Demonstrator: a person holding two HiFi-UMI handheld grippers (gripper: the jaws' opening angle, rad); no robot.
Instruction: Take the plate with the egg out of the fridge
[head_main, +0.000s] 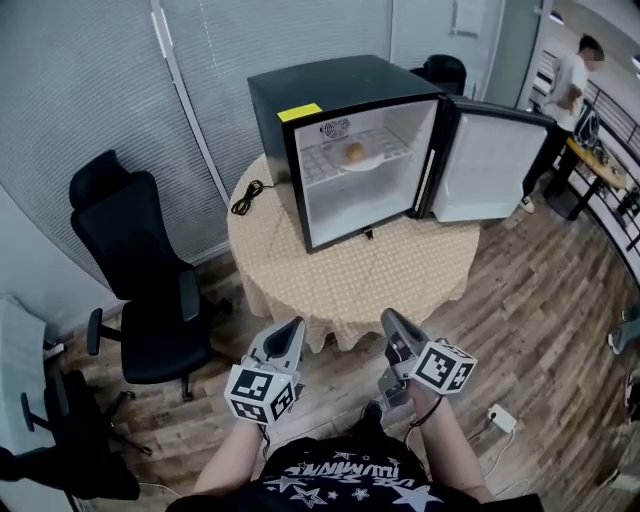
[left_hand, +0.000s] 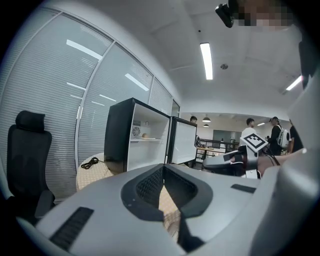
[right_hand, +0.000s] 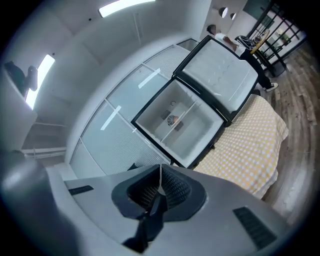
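A black mini fridge (head_main: 330, 110) stands on a round table (head_main: 350, 275) covered with a yellow checked cloth. Its door (head_main: 490, 165) is swung open to the right. On the wire shelf inside lies a white plate (head_main: 366, 163) with a brown egg (head_main: 354, 152) on it. The left gripper view shows the fridge (left_hand: 122, 135) and the egg (left_hand: 144, 135) small and far off. My left gripper (head_main: 295, 323) and right gripper (head_main: 388, 314) are held low before the table, well short of the fridge. Both are shut and hold nothing. In the right gripper view the fridge (right_hand: 187, 125) appears tilted, its egg not discernible.
A black office chair (head_main: 140, 270) stands left of the table, and another chair (head_main: 445, 70) behind the fridge. A black cable (head_main: 246, 197) lies on the cloth left of the fridge. A person (head_main: 565, 95) stands at the back right. A power strip (head_main: 501, 418) lies on the wooden floor.
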